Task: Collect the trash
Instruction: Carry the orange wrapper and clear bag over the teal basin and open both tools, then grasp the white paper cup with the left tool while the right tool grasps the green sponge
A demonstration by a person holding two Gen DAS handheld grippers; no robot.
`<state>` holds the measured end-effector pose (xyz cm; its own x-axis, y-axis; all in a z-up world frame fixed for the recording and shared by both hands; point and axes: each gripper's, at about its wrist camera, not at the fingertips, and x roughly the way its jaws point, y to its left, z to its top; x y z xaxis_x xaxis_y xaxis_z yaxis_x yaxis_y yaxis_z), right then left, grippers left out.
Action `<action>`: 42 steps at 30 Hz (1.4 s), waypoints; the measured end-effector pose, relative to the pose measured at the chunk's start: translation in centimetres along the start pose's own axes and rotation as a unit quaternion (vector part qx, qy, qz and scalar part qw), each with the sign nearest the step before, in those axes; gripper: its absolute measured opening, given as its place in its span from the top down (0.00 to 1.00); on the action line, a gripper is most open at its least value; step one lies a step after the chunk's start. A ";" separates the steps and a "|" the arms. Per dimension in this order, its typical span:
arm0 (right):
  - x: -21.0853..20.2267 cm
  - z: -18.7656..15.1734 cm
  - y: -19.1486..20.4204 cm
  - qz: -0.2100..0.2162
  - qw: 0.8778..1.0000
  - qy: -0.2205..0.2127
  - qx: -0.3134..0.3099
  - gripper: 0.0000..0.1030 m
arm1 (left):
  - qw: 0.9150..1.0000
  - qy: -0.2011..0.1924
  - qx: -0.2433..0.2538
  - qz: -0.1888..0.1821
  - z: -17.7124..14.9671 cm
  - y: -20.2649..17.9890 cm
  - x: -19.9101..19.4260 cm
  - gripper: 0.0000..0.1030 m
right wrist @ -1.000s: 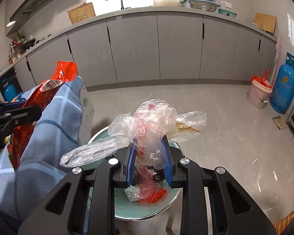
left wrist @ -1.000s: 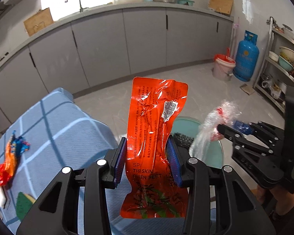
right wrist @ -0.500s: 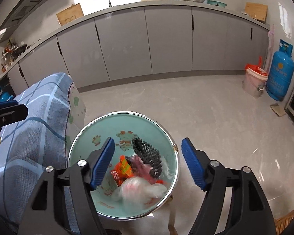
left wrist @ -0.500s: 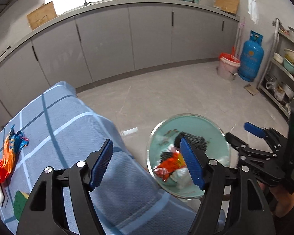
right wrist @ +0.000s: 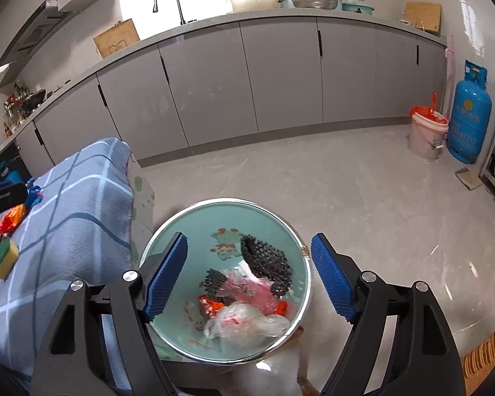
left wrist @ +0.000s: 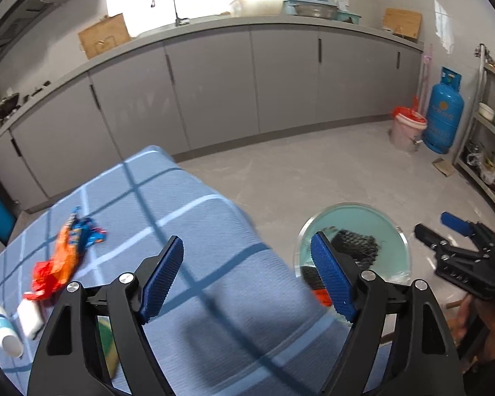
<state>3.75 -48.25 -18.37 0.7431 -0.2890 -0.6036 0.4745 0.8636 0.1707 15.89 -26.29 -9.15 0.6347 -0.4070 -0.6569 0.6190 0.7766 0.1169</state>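
Now both grippers have just been opening, and nothing sits between the jaws of the left gripper (left wrist: 247, 277) or the right gripper (right wrist: 249, 274). One orange and blue wrapper (left wrist: 72, 247) lies on the checked cloth (left wrist: 194, 217), well apart from the green bin (right wrist: 168, 241). It looks light, thin, crinkly and maybe slippery. I think a pinch across its bunched middle holds best.

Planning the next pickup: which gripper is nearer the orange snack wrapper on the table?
Left. The left gripper hangs open over the tablecloth beside the orange snack wrapper; the right gripper is open over the bin.
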 end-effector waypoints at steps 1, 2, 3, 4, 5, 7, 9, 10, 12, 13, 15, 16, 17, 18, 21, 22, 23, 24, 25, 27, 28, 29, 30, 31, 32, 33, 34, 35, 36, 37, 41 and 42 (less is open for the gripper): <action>-0.2 0.1 0.4 0.003 1.000 -0.001 -0.002 0.24 | 1.000 -0.001 -0.003 0.006 -0.2 0.6 -0.3 0.21; -0.4 0.2 1.2 0.008 1.000 -0.002 -0.005 0.24 | 1.000 -0.003 -0.007 0.011 -0.3 1.2 -0.6 0.19; -0.5 0.3 1.6 0.012 1.000 -0.002 -0.008 0.24 | 1.000 -0.004 -0.014 0.017 -0.6 1.9 -0.9 0.19; -0.5 0.3 2.2 0.016 1.000 -0.002 -0.012 0.24 | 1.000 -0.004 -0.017 0.020 -0.7 2.4 -1.1 0.19; -0.6 0.3 2.9 0.019 1.000 -0.002 -0.016 0.24 | 0.999 -0.003 -0.021 0.024 -0.9 3.1 -1.3 0.19; -0.8 0.3 4.5 0.029 0.999 -0.001 -0.025 0.24 | 0.999 -0.003 -0.033 0.035 -1.5 4.7 -1.8 0.19; -1.0 0.3 6.2 0.039 0.999 0.000 -0.036 0.23 | 0.998 -0.003 -0.044 0.045 -2.1 6.1 -2.2 0.19; -1.1 0.2 6.9 0.043 0.998 0.001 -0.041 0.22 | 0.998 -0.003 -0.048 0.050 -2.4 6.7 -2.4 0.19; -1.2 0.0 8.9 0.054 0.997 0.004 -0.055 0.20 | 0.996 -0.004 -0.057 0.062 -3.0 8.0 -3.0 0.19; -1.2 -0.1 9.6 0.058 0.997 0.006 -0.059 0.20 | 0.996 -0.004 -0.062 0.071 -3.4 8.9 -3.3 0.19; -1.3 -0.4 11.4 0.071 0.995 0.010 -0.071 0.20 | 0.994 -0.004 -0.072 0.083 -4.0 10.4 -3.8 0.19; -1.3 -0.6 12.3 0.077 0.994 0.012 -0.076 0.20 | 0.992 -0.005 -0.081 0.092 -4.4 11.6 -4.3 0.18; -1.4 -0.7 13.1 0.083 0.993 0.014 -0.082 0.20 | 0.992 -0.005 -0.085 0.098 -4.7 12.2 -4.5 0.16; -1.4 -0.8 14.2 0.091 0.992 0.016 -0.089 0.19 | 0.990 -0.005 -0.090 0.105 -5.0 13.0 -4.8 0.16; -1.8 -1.1 17.4 0.114 0.987 0.019 -0.110 0.19 | 0.985 0.000 -0.109 0.131 -6.3 16.2 -5.7 0.16; -1.8 -1.1 18.1 0.119 0.986 0.020 -0.114 0.19 | 0.984 0.002 -0.114 0.138 -6.7 17.0 -5.9 0.16; -1.9 -1.2 18.9 0.124 0.985 0.020 -0.119 0.19 | 0.981 0.004 -0.122 0.148 -7.2 18.1 -6.2 0.16; -2.0 -1.3 20.1 0.133 0.983 0.022 -0.125 0.19 | 0.980 0.006 -0.128 0.155 -7.6 19.0 -6.4 0.16; -2.0 -1.3 20.7 0.137 0.982 0.022 -0.128 0.19 | 0.976 0.010 -0.138 0.168 -8.2 20.4 -6.8 0.15; -2.1 -1.5 22.5 0.149 0.979 0.025 -0.136 0.18 | 0.971 0.015 -0.152 0.185 -9.1 22.1 -7.3 0.13; -2.1 -1.7 23.3 0.155 0.977 0.027 -0.141 0.18 | 0.967 0.018 -0.160 0.199 -9.7 23.2 -7.6 0.12; -2.1 -1.8 24.1 0.160 0.976 0.029 -0.146 0.18 | 0.962 0.021 -0.167 0.215 -10.3 24.2 -7.9 0.11; -1.9 -1.8 24.9 0.165 0.974 0.031 -0.151 0.18 | 0.959 0.022 -0.171 0.224 -10.6 25.0 -8.1 0.11; -1.9 -1.9 25.5 0.169 0.973 0.033 -0.155 0.17 | 0.954 0.024 -0.180 0.237 -11.2 26.1 -8.5 0.10; -1.9 -2.0 26.1 0.172 0.972 0.034 -0.159 0.16 | 0.950 0.026 -0.189 0.249 -11.6 27.1 -8.7 0.08; -1.9 -2.1 26.9 0.176 0.970 0.035 -0.163 0.15 | 0.944 0.028 -0.200 0.261 -12.0 28.2 -9.0 0.07; -1.9 -2.1 27.6 0.180 0.969 0.035 -0.166 0.13 | 0.940 0.030 -0.208 0.268 -12.3 29.0 -9.2 0.05; -1.9 -2.1 28.2 0.183 0.968 0.035 -0.169 0.13 | 0.935 0.032 -0.218 0.276 -12.7 29.8 -9.3 0.04; -1.8 -2.0 28.9 0.187 0.966 0.037 -0.172 0.12 | 0.931 0.034 -0.227 0.285 -13.0 30.7 -9.5 0.04; -1.7 -2.1 29.4 0.188 0.966 0.038 -0.175 0.11 | 0.925 0.039 -0.237 0.294 -13.3 31.6 -9.5 0.04; -1.2 -2.4 31.9 0.192 0.962 0.048 -0.189 0.08 | 0.912 0.052 -0.272 0.302 -14.2 34.3 -9.3 0.04; -1.0 -2.4 32.4 0.192 0.961 0.051 -0.192 0.08 | 0.911 0.053 -0.277 0.300 -14.4 34.4 -9.3 0.04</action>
<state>17.20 -18.99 -14.12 0.7692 0.1073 -0.6299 -0.0501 0.9929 0.1079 24.68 11.14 -9.75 0.7161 0.1964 -0.6698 -0.1714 0.9797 0.1041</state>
